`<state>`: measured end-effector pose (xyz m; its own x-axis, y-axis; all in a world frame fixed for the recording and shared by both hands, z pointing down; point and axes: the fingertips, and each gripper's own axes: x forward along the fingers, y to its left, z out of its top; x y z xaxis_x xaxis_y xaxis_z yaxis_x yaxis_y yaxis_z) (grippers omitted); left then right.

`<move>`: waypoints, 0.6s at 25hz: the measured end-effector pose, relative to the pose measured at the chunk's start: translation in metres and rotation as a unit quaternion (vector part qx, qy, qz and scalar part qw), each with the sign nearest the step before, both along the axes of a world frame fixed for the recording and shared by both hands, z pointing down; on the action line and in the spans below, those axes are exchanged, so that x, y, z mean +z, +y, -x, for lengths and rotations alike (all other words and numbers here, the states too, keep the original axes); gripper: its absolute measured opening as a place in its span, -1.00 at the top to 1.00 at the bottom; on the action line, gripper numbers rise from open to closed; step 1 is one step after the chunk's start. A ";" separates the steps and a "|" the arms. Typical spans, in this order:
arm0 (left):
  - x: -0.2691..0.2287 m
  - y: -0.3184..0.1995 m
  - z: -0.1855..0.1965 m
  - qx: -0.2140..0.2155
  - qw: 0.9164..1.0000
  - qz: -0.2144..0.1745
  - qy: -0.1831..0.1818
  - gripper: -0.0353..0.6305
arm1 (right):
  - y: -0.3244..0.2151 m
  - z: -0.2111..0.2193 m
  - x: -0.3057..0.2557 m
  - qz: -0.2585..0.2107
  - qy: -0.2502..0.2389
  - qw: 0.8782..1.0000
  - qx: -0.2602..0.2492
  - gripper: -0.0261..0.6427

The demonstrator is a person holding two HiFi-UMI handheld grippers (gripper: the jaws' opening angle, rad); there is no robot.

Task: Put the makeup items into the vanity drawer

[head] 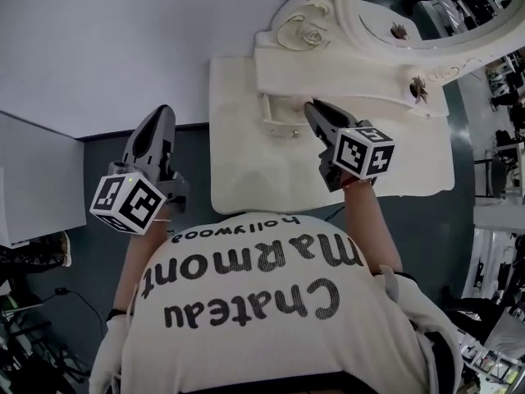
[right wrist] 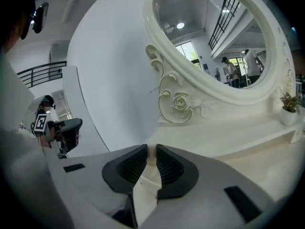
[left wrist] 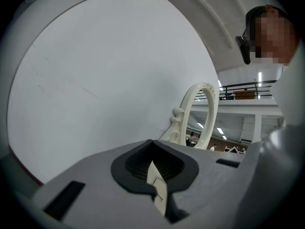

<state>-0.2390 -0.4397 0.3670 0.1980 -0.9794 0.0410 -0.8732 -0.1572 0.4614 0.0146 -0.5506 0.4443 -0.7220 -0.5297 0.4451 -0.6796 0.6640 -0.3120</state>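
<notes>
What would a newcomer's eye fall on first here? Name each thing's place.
The ornate white oval mirror, top right in the head view, strikes first. Below it, the right hand-held gripper points at the front of the cream vanity, while the left hand-held gripper hangs off to the left over dark floor.

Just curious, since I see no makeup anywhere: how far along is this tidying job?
Hard to say. No makeup shows on the vanity table, so items are either already stowed or not brought yet. In hand: the right gripper, fingers nearly together, is at the small drawer under the mirror. The left gripper hangs shut, empty. Opening or closing, I cannot tell.
</notes>
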 end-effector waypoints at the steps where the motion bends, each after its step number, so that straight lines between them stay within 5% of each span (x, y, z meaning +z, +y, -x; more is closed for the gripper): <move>1: 0.002 0.001 0.004 -0.009 1.000 0.003 -0.001 0.87 | -0.004 0.002 0.006 0.007 0.007 1.000 -0.009 0.69; 15: 0.022 0.005 0.028 -0.065 0.997 0.033 -0.004 0.87 | -0.009 0.037 0.074 0.098 0.120 0.973 -0.173 0.67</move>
